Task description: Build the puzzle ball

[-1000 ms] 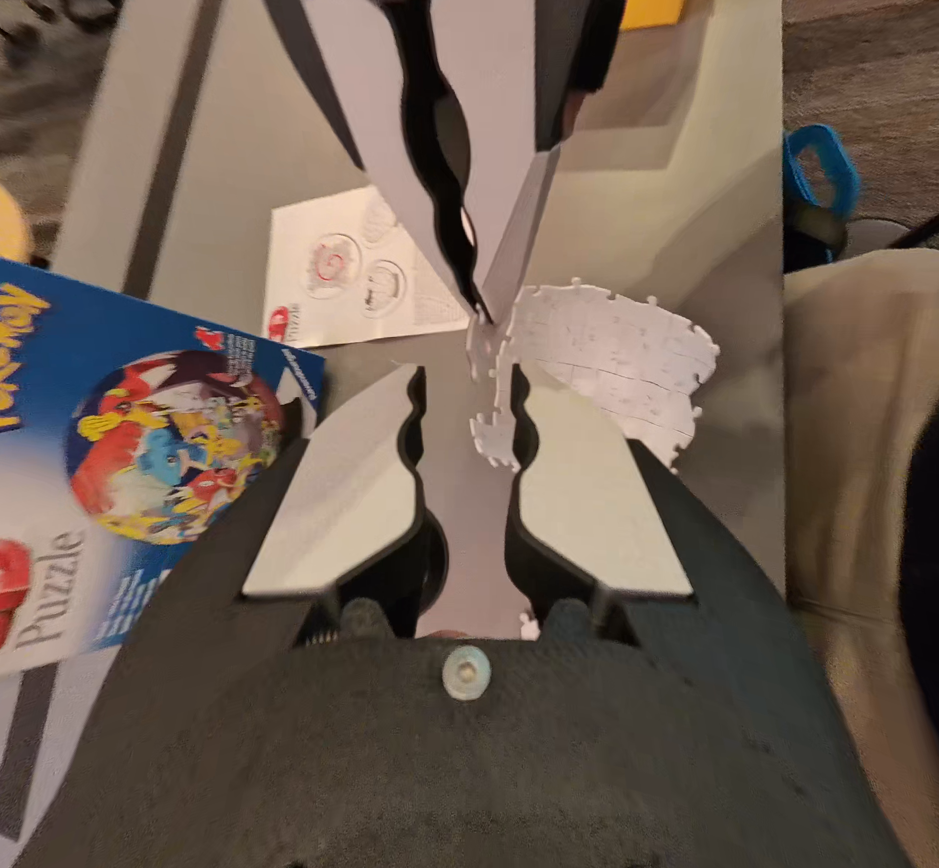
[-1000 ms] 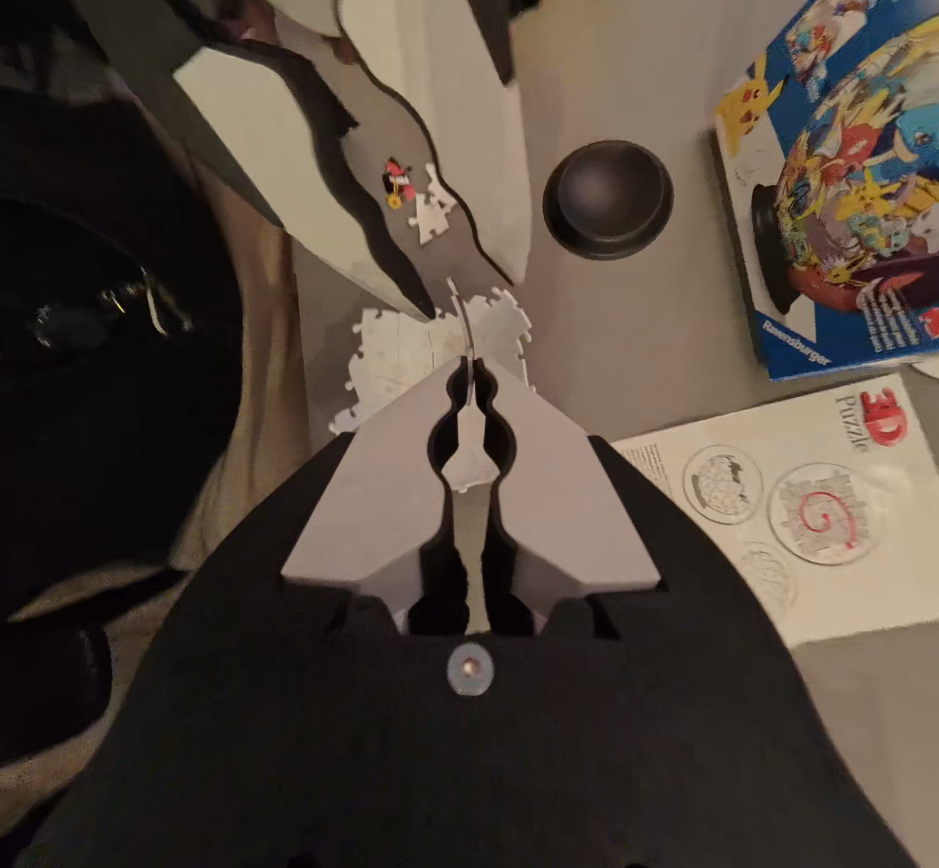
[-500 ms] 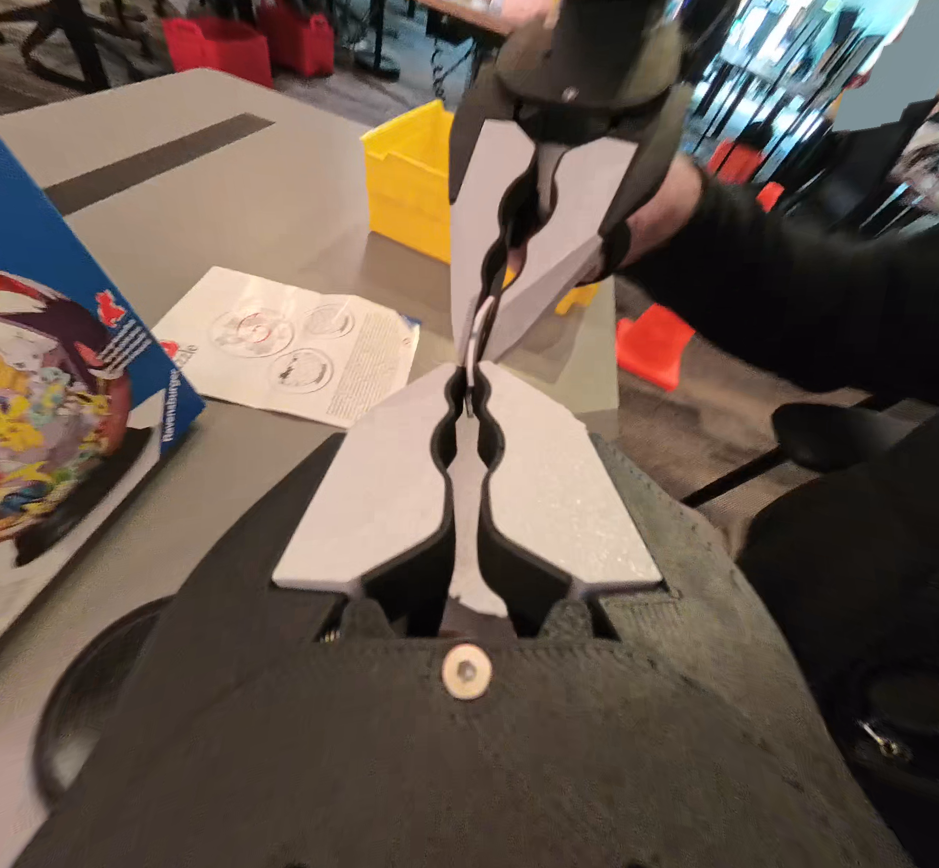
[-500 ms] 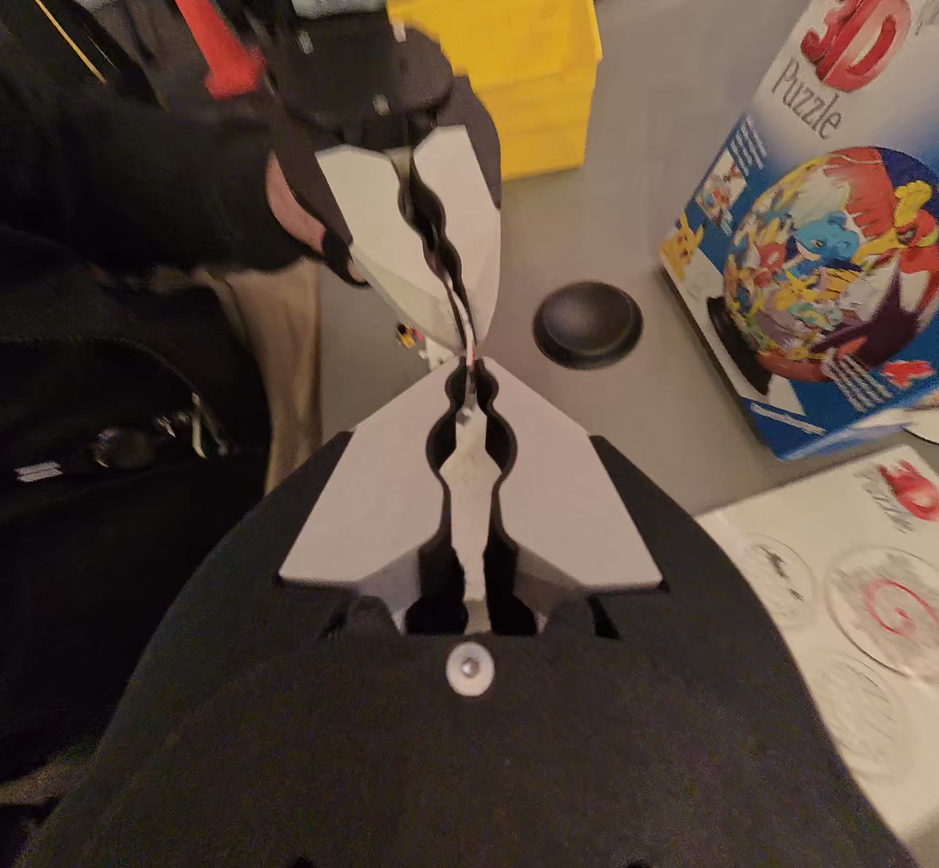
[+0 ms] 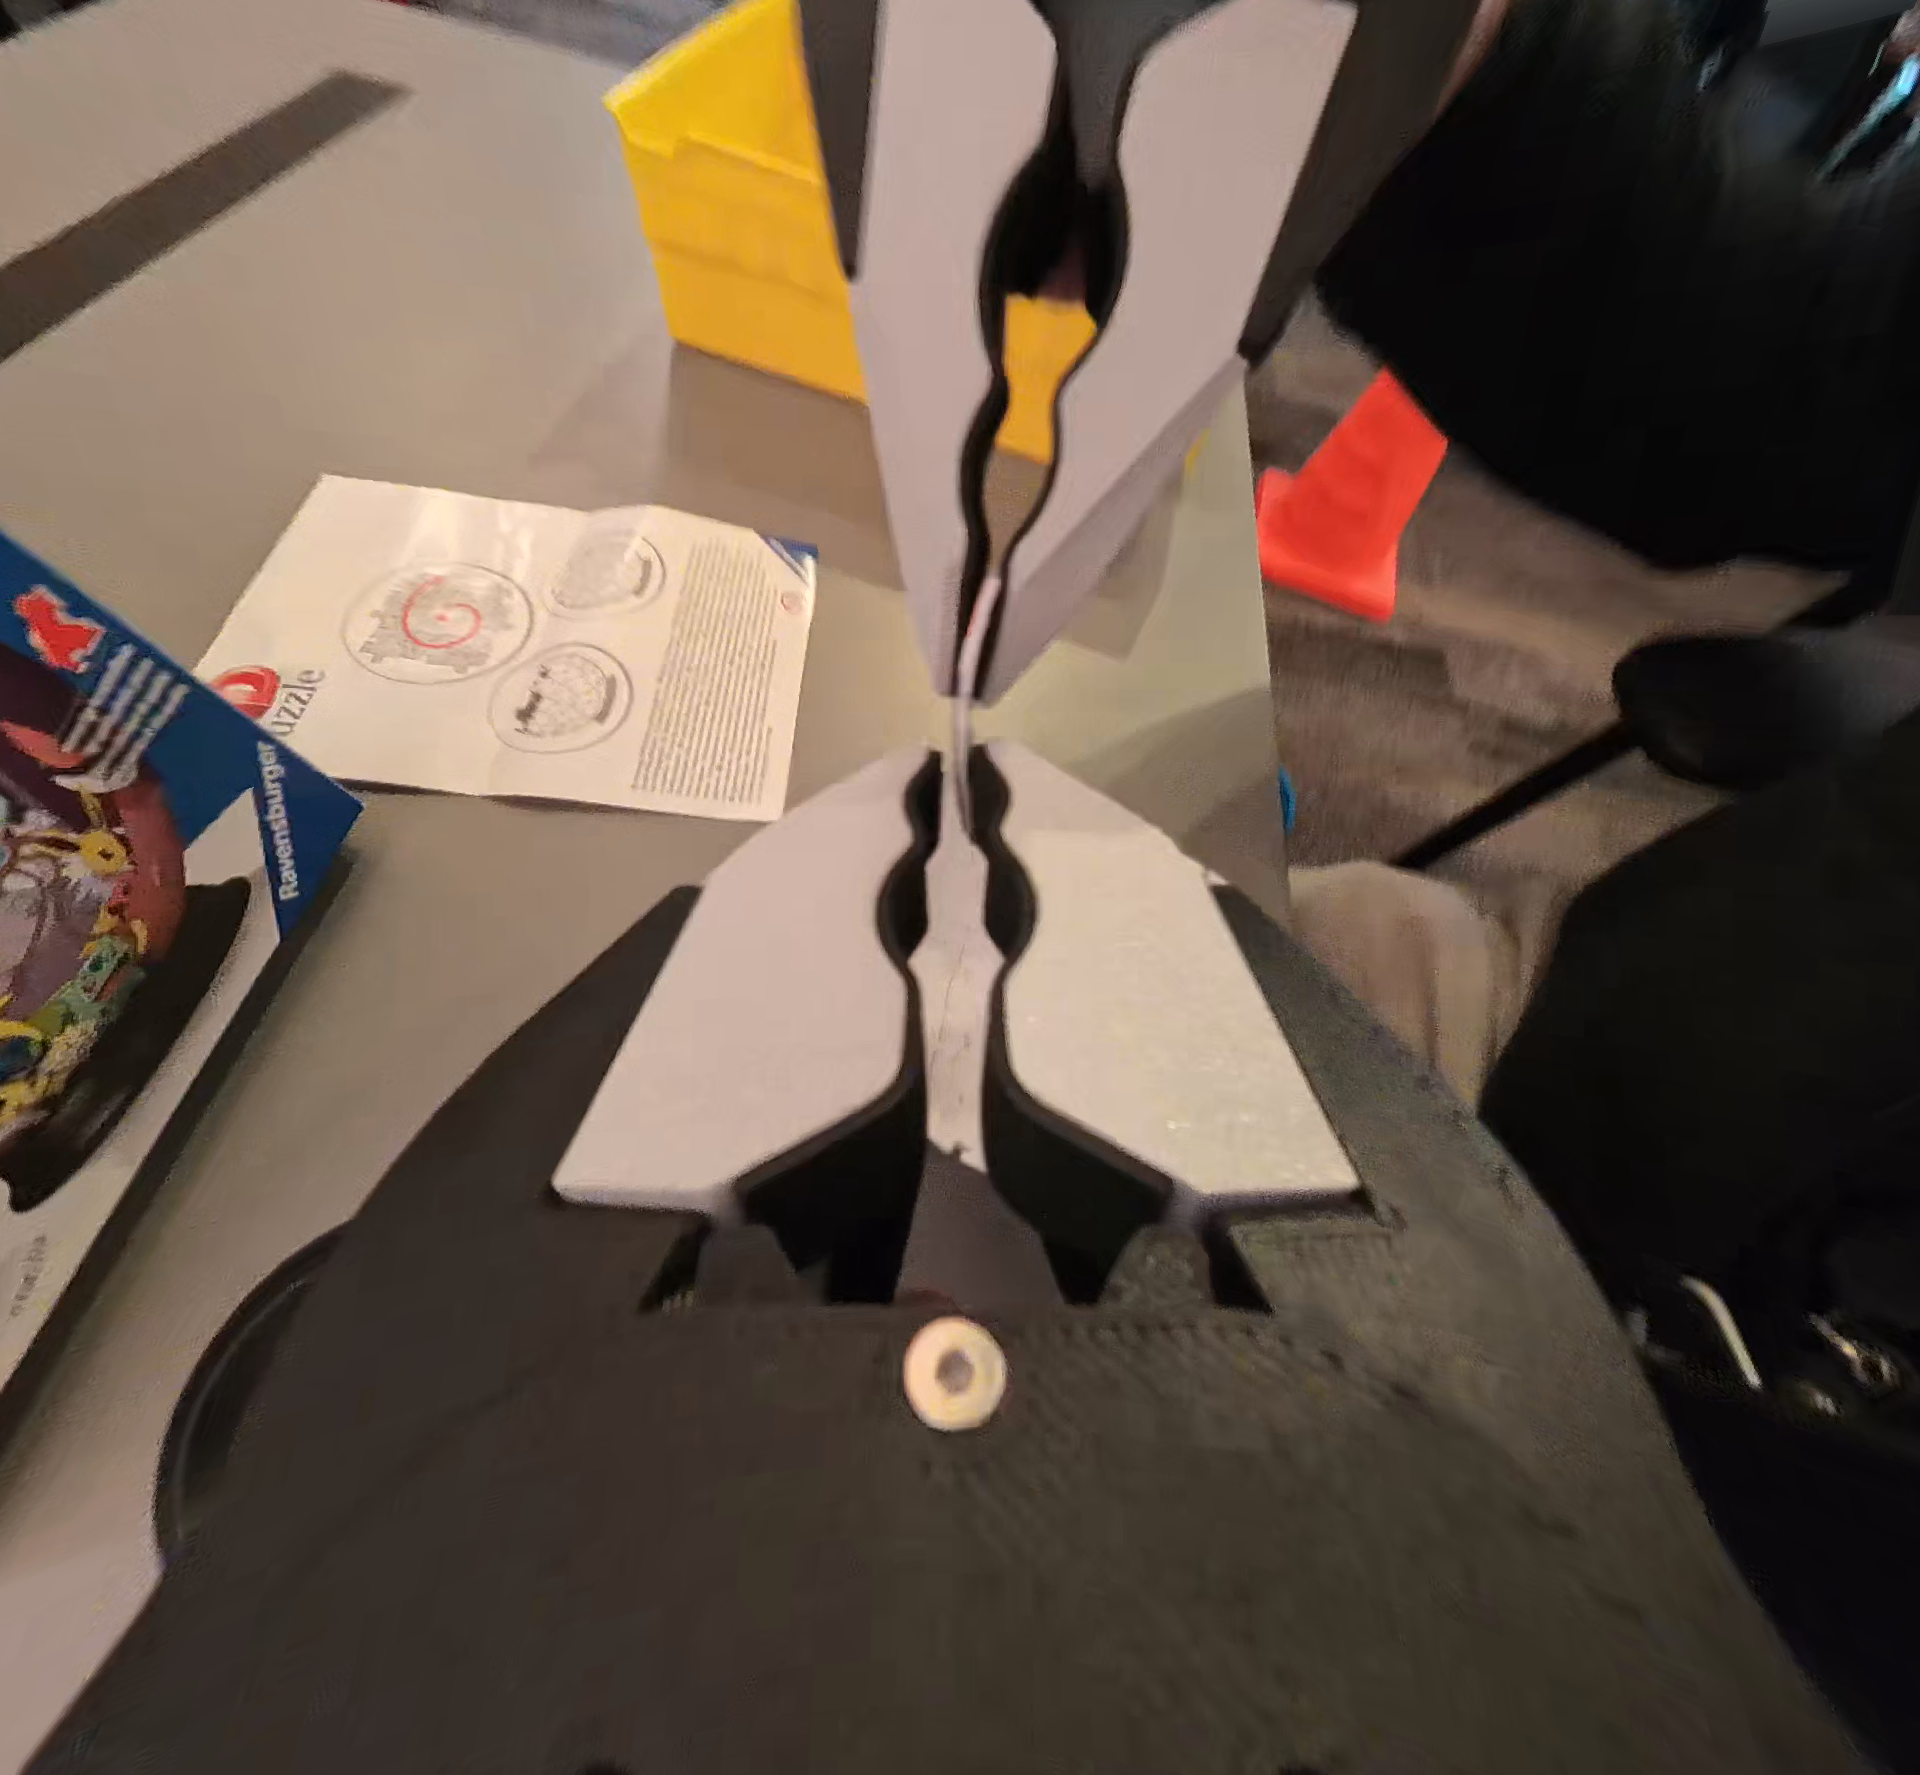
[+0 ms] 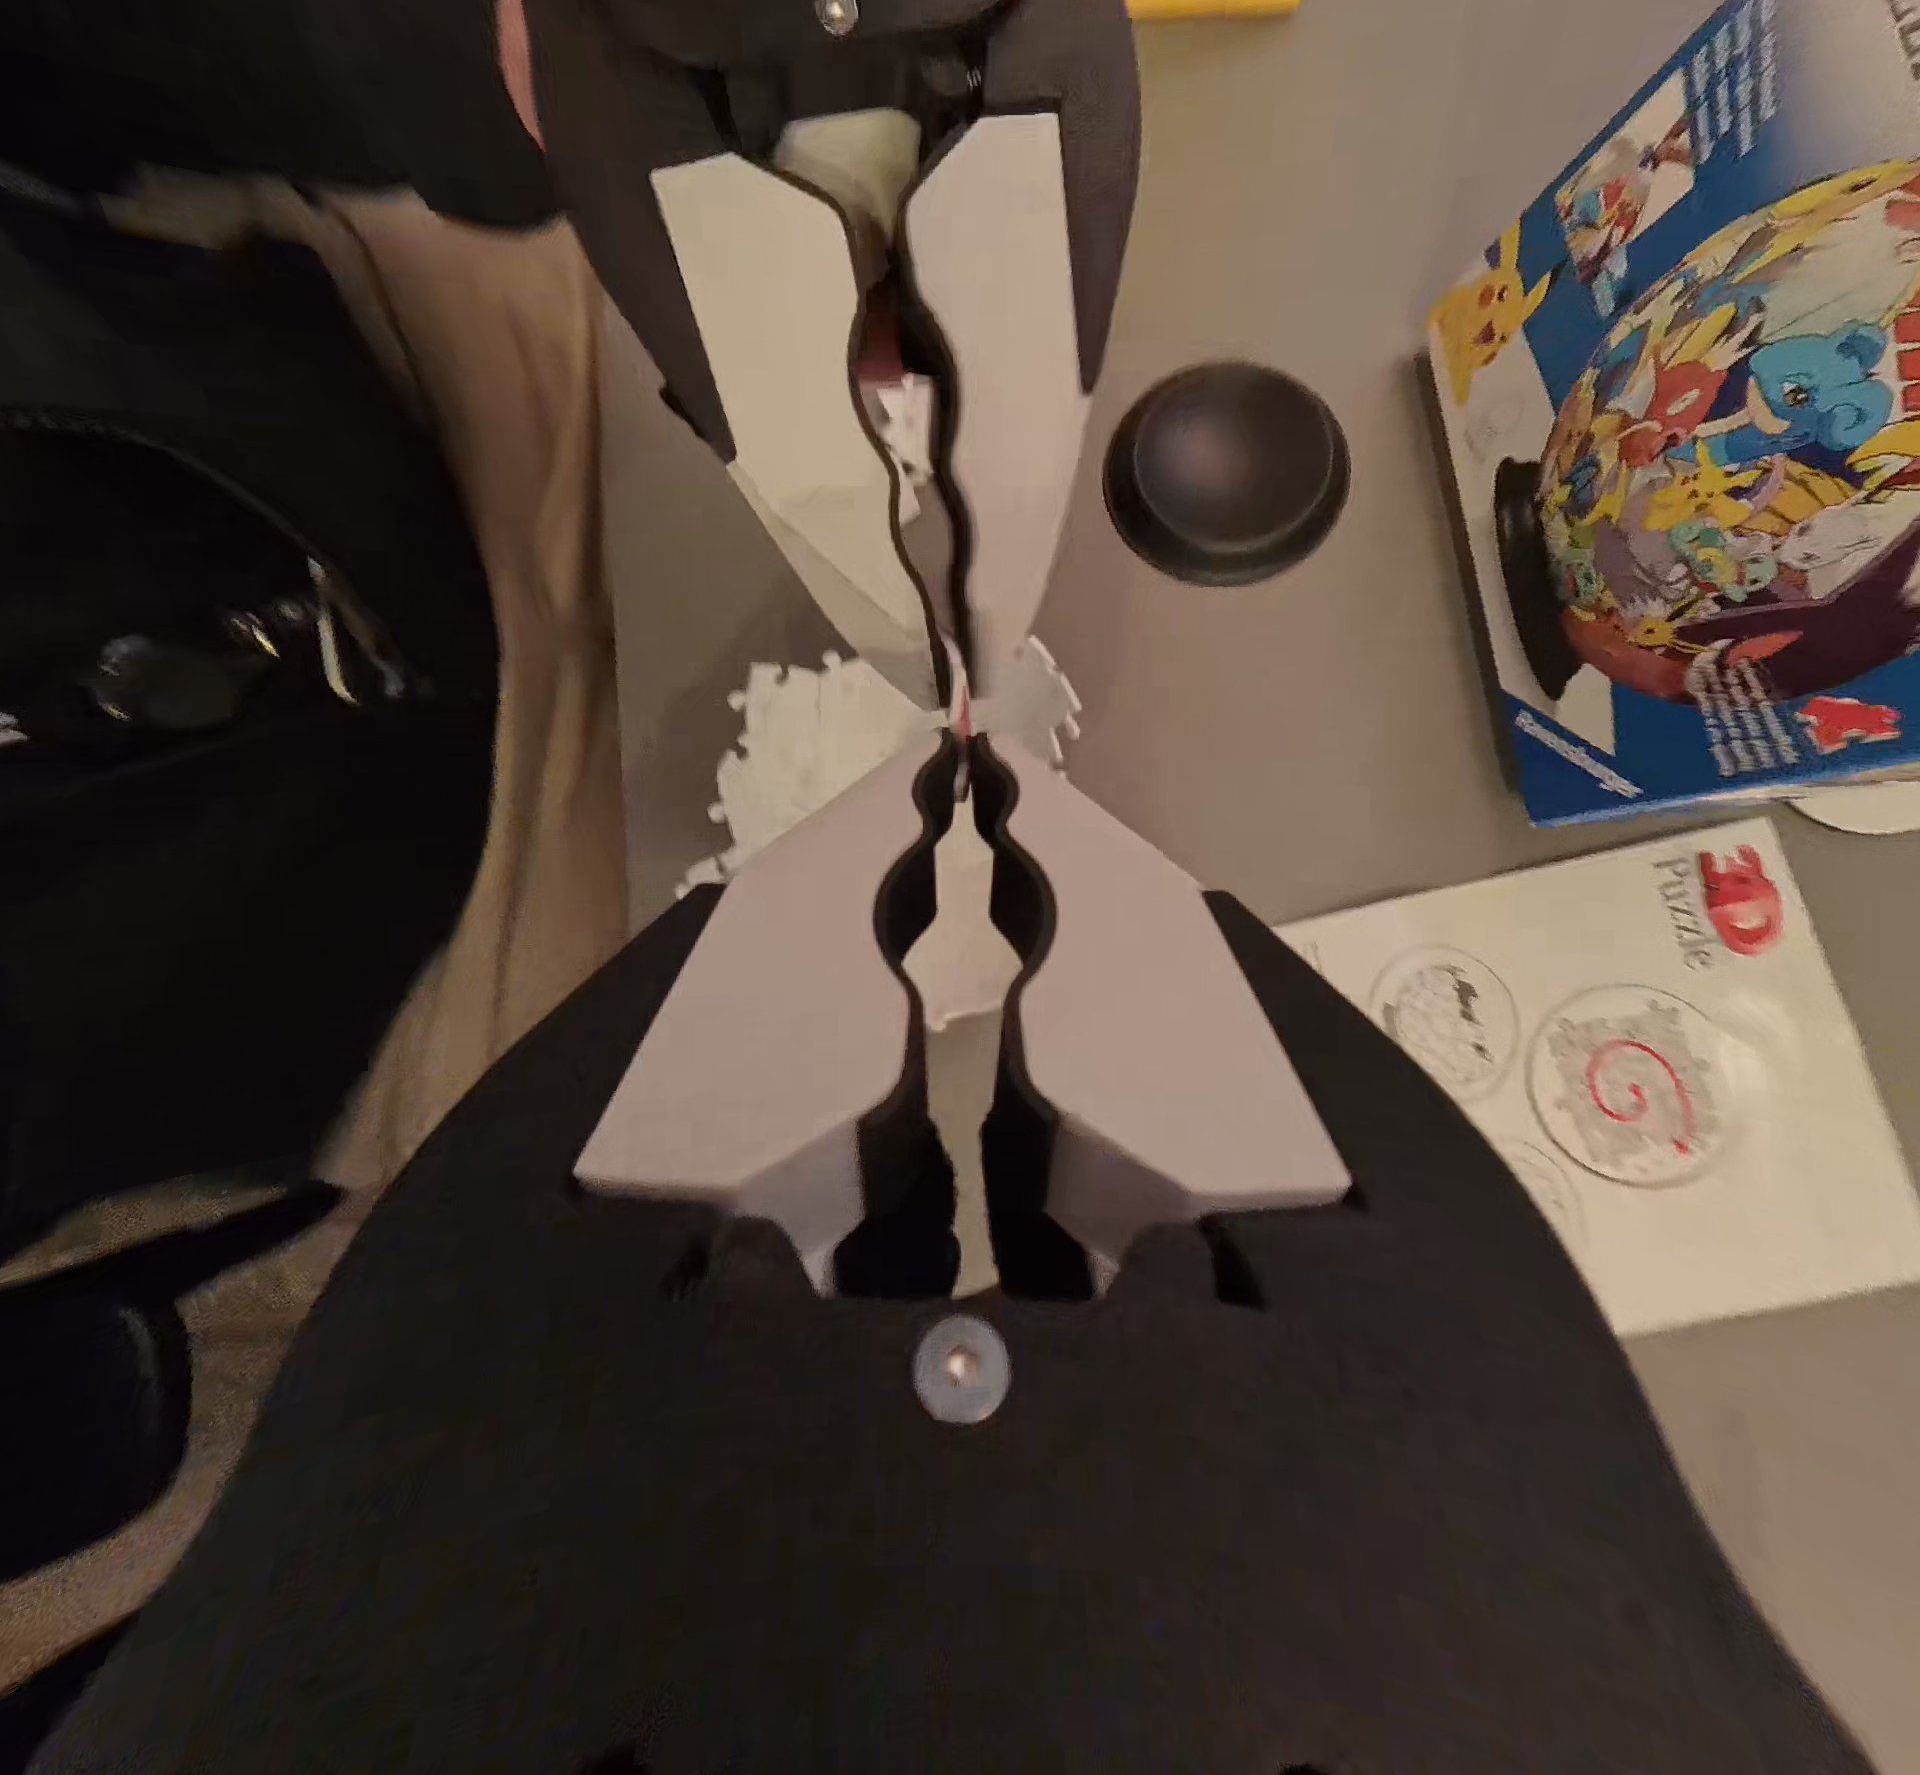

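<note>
My left gripper (image 5: 961,790) is shut on a thin puzzle piece (image 5: 954,977), seen edge-on between its fingers. My right gripper (image 6: 961,764) is shut on a thin white puzzle piece (image 6: 956,982). The two grippers meet tip to tip above the table. In the left wrist view the right gripper (image 5: 971,676) comes down from the top. In the right wrist view the left gripper (image 6: 958,686) does the same. I cannot tell whether the held pieces are joined. A white assembled puzzle section (image 6: 810,738) lies face down on the table beneath the tips.
A black round stand (image 6: 1226,468) sits on the grey table (image 5: 416,271). The blue puzzle box (image 6: 1714,478) and an instruction sheet (image 5: 520,645) lie beside it. A yellow bin (image 5: 738,198) stands at the far edge. The table edge (image 5: 1268,634) is close on the right. A person sits there. Less than 4 cm separates the two grippers' tips. My left tips are roughly 11 cm from the white assembled puzzle section (image 6: 810,738).
The left gripper was open over the white section one second ago and is now shut on a piece. Both grippers have risen and now meet tip to tip.
</note>
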A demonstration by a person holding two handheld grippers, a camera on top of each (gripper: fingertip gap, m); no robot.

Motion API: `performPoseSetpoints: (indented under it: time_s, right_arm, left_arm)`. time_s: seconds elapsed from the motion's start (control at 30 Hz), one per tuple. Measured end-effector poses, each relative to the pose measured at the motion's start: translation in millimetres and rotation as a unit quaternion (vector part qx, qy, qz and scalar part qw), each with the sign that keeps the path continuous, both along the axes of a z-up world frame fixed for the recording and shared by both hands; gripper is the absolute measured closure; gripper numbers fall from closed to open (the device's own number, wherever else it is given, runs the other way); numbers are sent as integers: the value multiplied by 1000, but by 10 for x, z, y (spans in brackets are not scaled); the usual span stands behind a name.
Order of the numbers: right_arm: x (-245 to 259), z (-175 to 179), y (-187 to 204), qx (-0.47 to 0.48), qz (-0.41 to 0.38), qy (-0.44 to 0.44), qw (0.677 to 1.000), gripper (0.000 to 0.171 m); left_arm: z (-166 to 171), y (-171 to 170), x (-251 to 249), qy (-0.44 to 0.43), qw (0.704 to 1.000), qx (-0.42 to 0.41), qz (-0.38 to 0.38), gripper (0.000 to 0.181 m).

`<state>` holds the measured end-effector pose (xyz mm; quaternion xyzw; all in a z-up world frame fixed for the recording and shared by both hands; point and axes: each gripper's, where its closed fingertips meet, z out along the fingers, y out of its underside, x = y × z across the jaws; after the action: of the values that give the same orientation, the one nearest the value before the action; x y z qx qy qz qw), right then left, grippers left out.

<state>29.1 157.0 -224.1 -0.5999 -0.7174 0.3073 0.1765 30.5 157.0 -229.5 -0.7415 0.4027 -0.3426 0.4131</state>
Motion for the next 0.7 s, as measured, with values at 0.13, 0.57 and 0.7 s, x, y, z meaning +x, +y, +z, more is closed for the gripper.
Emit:
performPoseSetpoints:
  time_s: [0.13, 0.57, 0.7]
  right_arm:
    - [-92, 69, 93, 32, -11, 1, 999, 169]
    - [-98, 22, 165, -80, -43, 89, 992, 171]
    - [-9, -325, 202, -11, -6, -3, 1000, 171]
  left_arm:
    - [41, 90, -36, -10, 1000, 4, 22, 179]
    - [-11, 85, -136, -90, 994, -33, 49, 153]
    - [-468, 70, -263, 14, 995, -85, 60, 120]
